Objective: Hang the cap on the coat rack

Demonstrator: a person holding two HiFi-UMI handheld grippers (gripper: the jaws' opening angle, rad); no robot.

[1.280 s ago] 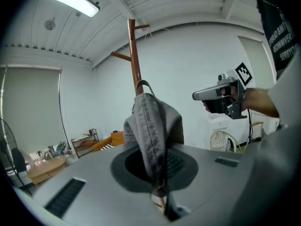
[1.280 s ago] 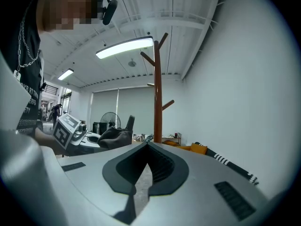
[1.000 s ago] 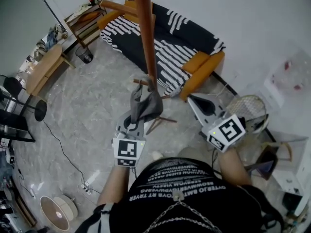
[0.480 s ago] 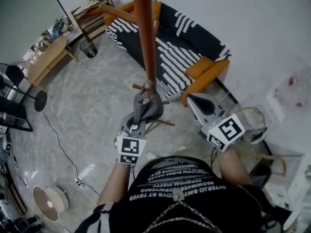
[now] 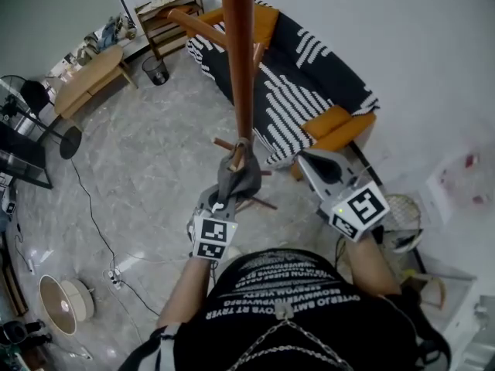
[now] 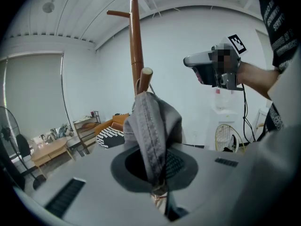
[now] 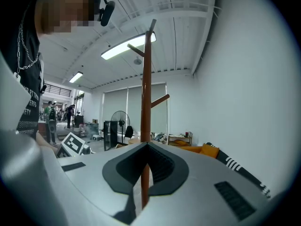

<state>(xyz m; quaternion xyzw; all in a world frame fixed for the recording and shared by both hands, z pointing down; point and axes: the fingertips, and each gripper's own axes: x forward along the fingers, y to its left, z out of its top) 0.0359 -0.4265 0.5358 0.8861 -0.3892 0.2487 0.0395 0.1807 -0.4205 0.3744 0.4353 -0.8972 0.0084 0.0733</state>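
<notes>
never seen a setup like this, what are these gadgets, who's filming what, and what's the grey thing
There's no robot here: a person holds a two-jaw gripper in each hand. The top-down picture comes from a camera on their head. The other two come from cameras riding on each gripper, looking along its jaws. The left gripper is clamped on a grey cap, held against a low peg of the wooden coat rack. The right gripper is off to the side, jaws together on nothing. On the marble floor stand a striped sofa and a wooden table.
</notes>
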